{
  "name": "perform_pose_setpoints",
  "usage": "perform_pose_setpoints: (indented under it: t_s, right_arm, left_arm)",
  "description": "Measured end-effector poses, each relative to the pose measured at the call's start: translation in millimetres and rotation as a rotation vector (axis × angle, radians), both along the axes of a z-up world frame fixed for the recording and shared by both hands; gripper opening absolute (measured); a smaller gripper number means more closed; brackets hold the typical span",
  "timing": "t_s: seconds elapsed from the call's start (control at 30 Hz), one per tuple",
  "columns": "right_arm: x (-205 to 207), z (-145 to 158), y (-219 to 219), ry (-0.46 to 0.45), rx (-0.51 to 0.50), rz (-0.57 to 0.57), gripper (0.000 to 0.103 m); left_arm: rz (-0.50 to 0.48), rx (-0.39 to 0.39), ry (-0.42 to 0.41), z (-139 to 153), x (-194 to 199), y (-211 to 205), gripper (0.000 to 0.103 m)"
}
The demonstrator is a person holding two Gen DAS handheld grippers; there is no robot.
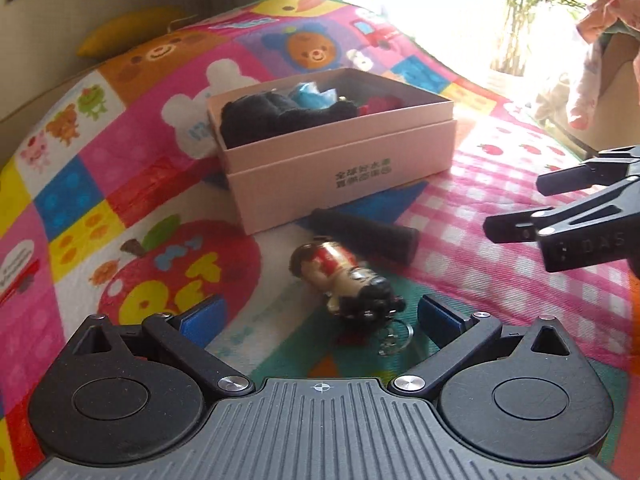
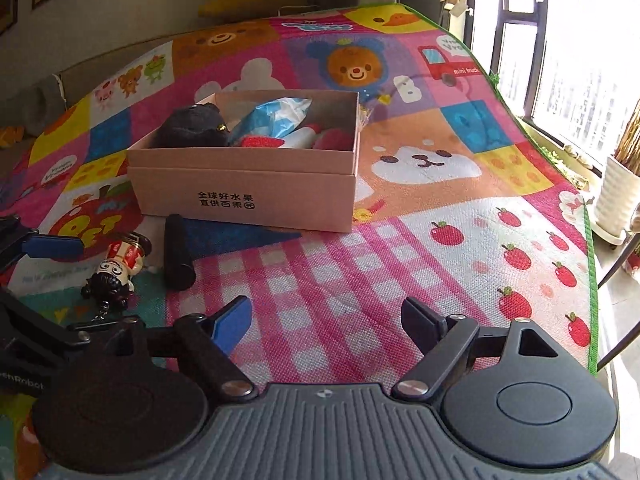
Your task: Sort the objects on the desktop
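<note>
- The play mat, a bright patchwork of cartoon animals and apples, carries everything; its green-trimmed right edge runs beside a window.
- The pink cardboard box stands open toward the middle of the mat, left of centre in the right wrist view. It already holds a black plush toy, a blue-and-white plastic bag and some red items.
- The black cylinder lies on the mat just in front of the box's near wall, apparently not touching it.
- The doll keychain lies on its side just beside the cylinder, nearer the mat's near edge, with its metal ring trailing toward the camera.
- The left gripper is spread wide and empty, and the keychain's dark head end lies between its blue pads without contact.
- The right gripper is also parted wide and holds nothing, poised over the pink checked patch of the mat, well apart from both loose items.
- Risk: the doll is rounded and glossy, so a squeeze on the head may pinch it sideways out of the pads.
- Risk: the loose ring and chain could snag on a finger or on the box rim.
- Risk: the cylinder would likely roll if nudged by the left fingers.
</note>
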State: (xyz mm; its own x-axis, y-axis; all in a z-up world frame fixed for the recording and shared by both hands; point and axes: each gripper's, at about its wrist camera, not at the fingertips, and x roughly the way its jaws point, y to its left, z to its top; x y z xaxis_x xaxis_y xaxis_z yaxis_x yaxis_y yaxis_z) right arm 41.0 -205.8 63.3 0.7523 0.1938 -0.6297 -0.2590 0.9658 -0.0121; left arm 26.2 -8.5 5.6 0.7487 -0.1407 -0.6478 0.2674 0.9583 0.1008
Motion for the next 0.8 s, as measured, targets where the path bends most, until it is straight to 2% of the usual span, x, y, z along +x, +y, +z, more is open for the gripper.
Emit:
perform_pose_setpoints:
  t_s: [0.13,0.3,0.4,0.5,0.63,0.67,0.7,0.8]
  right_arm:
    - [1,9,28,-0.003,0.012,0.142,0.06]
    - [1,8,61,0.022,-0.009,0.278,0.056]
    - [0,0,77,0.017,-0.065,0.325,0.056]
    - [4,-2,79,-0.001,-0.104,0.319,0.061]
    - [13,-2,72,-0.152,-0.298,0.087,0.061]
    - [15,0,68,-0.158,-0.299,0.058,0.061]
    - [16,5,60,-0.135,-0.248,0.064,0.061]
    - [12,15,50,-0.04,-0.077,0.177,0.061]
  left_arm:
    - [0.135,0.004,-0.004,2,5,31,0.103]
    - [0.211,-0.107,0.027,2,8,57,0.103]
    - [0.211,-0.118,0.024,2,8,58,0.103]
    - [0.211,-0.132,0.019,2,7,57,0.103]
    - [0.216,-0.151,0.016,1,7,59,0.103]
    - [0.216,-0.15,0.016,1,7,59,0.103]
    - [0.215,-0.15,0.015,1,7,59,0.103]
    - [0.219,-0.159,0.015,2,7,60,0.103]
